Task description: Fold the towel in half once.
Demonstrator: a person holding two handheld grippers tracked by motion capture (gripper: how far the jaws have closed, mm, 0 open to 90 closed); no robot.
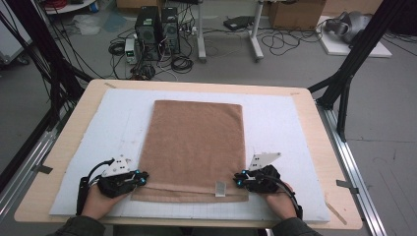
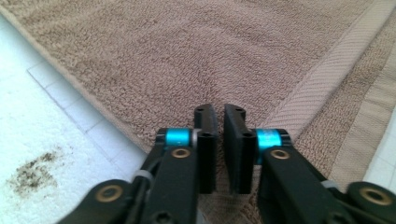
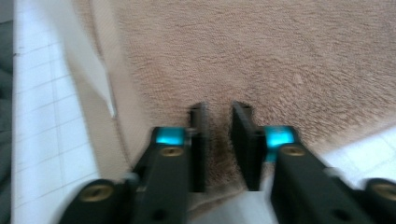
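A brown towel (image 1: 194, 142) lies folded flat on the white gridded mat (image 1: 280, 123), its hemmed edge toward me with a small white label (image 1: 221, 188). My left gripper (image 1: 142, 178) sits at the towel's near left corner. In the left gripper view its jaws (image 2: 219, 112) stand almost together, with the towel (image 2: 187, 51) puckered into the slit between them. At the near right corner is my right gripper (image 1: 238, 179). In the right gripper view its jaws (image 3: 218, 108) pinch a bunched fold of the towel (image 3: 261, 51), with the label (image 3: 88, 65) to their left.
The mat covers a wooden table (image 1: 314, 147). A dark stain (image 2: 32, 172) marks the mat left of the left gripper. Black frame posts (image 1: 351, 64) stand at both sides. Computer towers (image 1: 157, 32) and cables lie on the floor beyond the table.
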